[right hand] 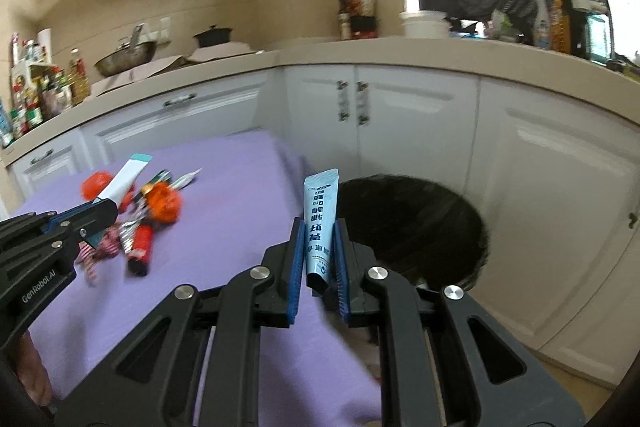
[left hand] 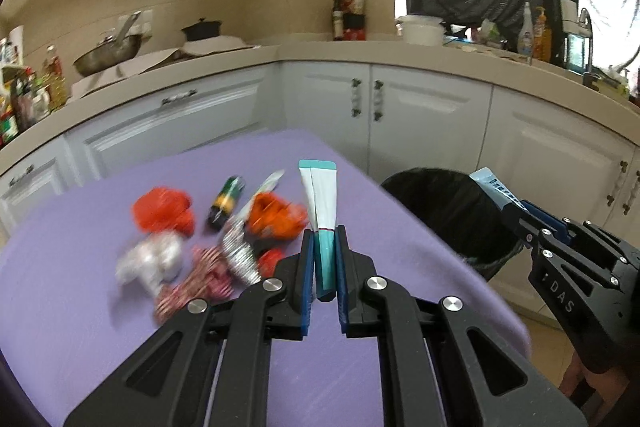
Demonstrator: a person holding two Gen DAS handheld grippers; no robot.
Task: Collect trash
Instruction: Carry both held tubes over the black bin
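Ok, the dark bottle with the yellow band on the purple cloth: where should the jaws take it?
Grip the dark bottle across its middle, at the yellow band, coming from above. It lies flat with bare cloth along both long sides, and the red wrapper sits apart on its left. The view is blurred, so confirm first.

In the left wrist view the trash pile (left hand: 208,247) on the purple table (left hand: 100,327) is smeared by motion, so the silver and striped wrappers cannot be told apart. The white-and-teal tube (left hand: 320,211) has its lower end hidden between the left gripper (left hand: 324,247) pads. The black bin (left hand: 452,211) is partly covered by the right gripper (left hand: 516,211). In the right wrist view the blue tube (right hand: 320,223) carries print too small to read, and its cap end is hidden.
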